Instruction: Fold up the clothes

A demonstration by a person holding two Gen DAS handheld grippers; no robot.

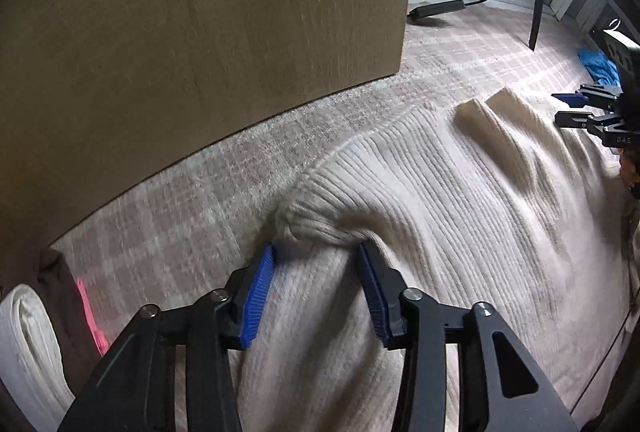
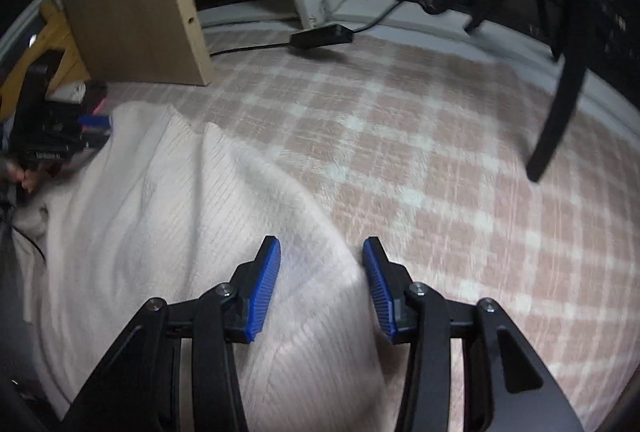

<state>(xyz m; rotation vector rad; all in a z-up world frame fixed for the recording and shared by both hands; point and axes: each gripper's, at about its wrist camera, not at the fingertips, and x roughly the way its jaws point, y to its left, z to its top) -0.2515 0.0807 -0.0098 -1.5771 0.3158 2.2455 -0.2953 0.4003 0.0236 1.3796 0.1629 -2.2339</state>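
Note:
A cream ribbed sweater [image 1: 460, 191] lies spread on a pink plaid carpet [image 1: 180, 199]. My left gripper [image 1: 316, 252] points down at its bunched near-left edge. Its blue pads stand apart, and the bunch of fabric lies loosely between them. In the right wrist view my right gripper [image 2: 320, 248] stands over a raised ridge of the sweater [image 2: 160, 199] at its right edge. Its jaws are also apart, with knit between them but not squeezed. Each gripper shows in the other's view: the right gripper [image 1: 576, 107] at the far right, the left gripper [image 2: 94, 127] at the far left.
A tall wooden panel [image 1: 200, 31] stands on the carpet just beyond the sweater. Folded white, brown and pink clothes [image 1: 24, 332] lie at the left. A blue cloth [image 1: 600, 65], a black power brick [image 2: 322, 33] with its cable, and black furniture legs [image 2: 560, 103] lie farther off.

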